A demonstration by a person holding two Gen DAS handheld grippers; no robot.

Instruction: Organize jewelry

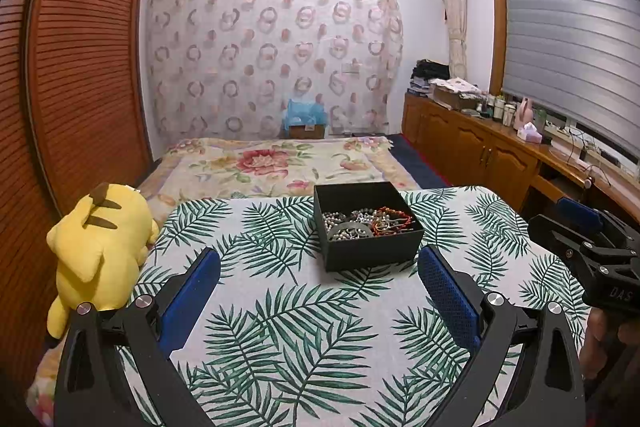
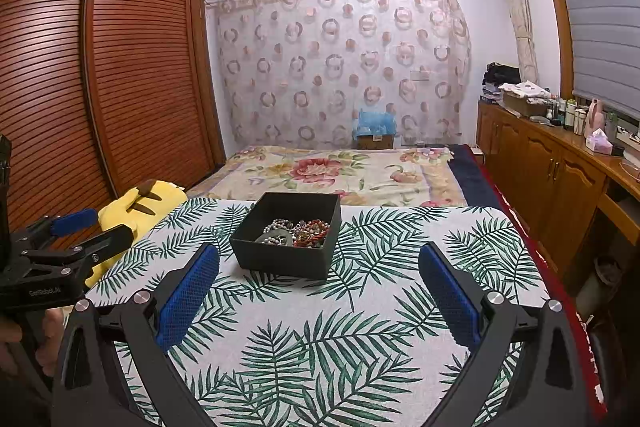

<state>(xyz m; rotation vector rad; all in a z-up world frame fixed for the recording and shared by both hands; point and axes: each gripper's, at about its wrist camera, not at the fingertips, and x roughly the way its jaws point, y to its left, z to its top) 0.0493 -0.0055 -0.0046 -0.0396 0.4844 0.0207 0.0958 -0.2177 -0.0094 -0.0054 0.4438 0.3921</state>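
A black open box [image 1: 372, 255] stands on the leaf-print tablecloth [image 1: 280, 327]. It holds a tangle of jewelry [image 1: 366, 223]: pearl beads, silver pieces and red-orange beads. The box also shows in the right wrist view [image 2: 282, 261], with the jewelry [image 2: 298, 233] inside. My left gripper [image 1: 319, 267] is open and empty, short of the box and a little to its left. My right gripper [image 2: 319, 267] is open and empty, short of the box and to its right. Each gripper shows at the edge of the other's view, the right one [image 1: 580, 227] and the left one [image 2: 80, 227].
A yellow plush toy [image 1: 100, 251] sits at the table's left edge. A bed with a floral cover [image 1: 272, 163] lies behind the table. A louvred wooden wardrobe [image 1: 80, 67] stands at left. A wooden cabinet [image 1: 500, 147] with clutter runs along the right wall.
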